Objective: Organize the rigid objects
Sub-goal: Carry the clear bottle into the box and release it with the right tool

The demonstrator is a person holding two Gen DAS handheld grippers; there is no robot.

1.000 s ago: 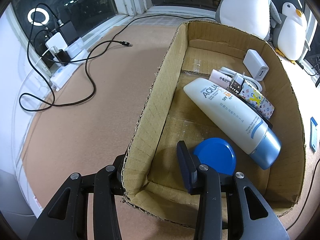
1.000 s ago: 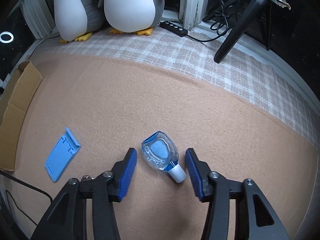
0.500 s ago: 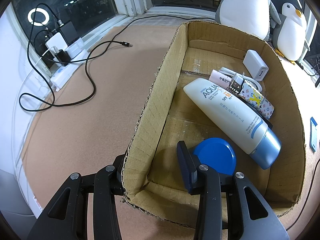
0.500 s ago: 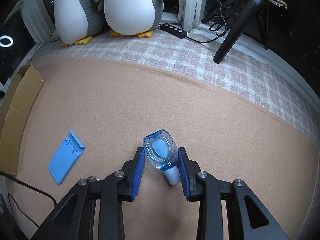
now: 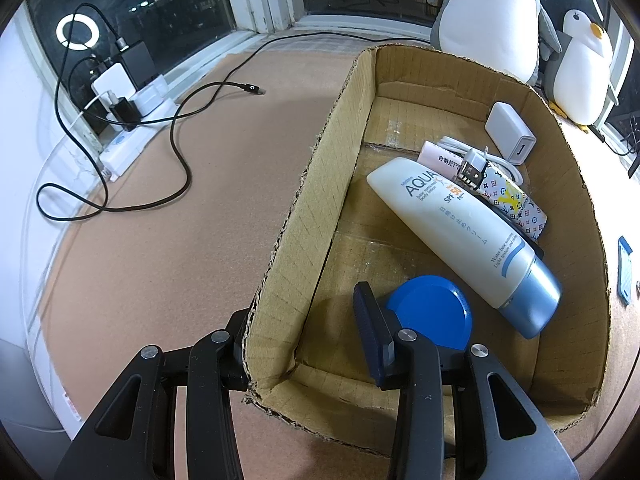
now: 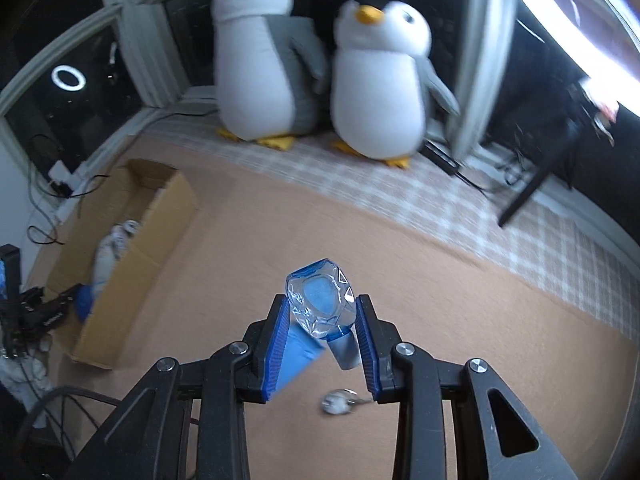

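A small clear bottle [image 6: 316, 292] with blue liquid and a white cap hangs above the tan mat, and my right gripper [image 6: 321, 305] is shut on it, both blue pads pressing its sides. The cardboard box [image 5: 332, 168] holds a white sunscreen tube [image 5: 460, 232], a round blue lid [image 5: 432, 312], a white charger [image 5: 510, 138] and a patterned case [image 5: 516, 208]. My left gripper [image 5: 300, 314] straddles the box's near left wall. One finger sits outside against the wall, the other inside and clear of it. The right wrist view shows the box [image 6: 132, 264] at the left.
A blue phone stand [image 6: 298, 354] and a small silver key ring [image 6: 338, 402] lie on the mat under the right gripper. Two plush penguins [image 6: 320, 80] sit by the window. A black cable [image 5: 180, 152] and a power strip [image 5: 128, 136] lie left of the box.
My right gripper closed on the bottle, lifted it off the mat and swung left, bringing the box into its view. The left gripper and the box have not moved.
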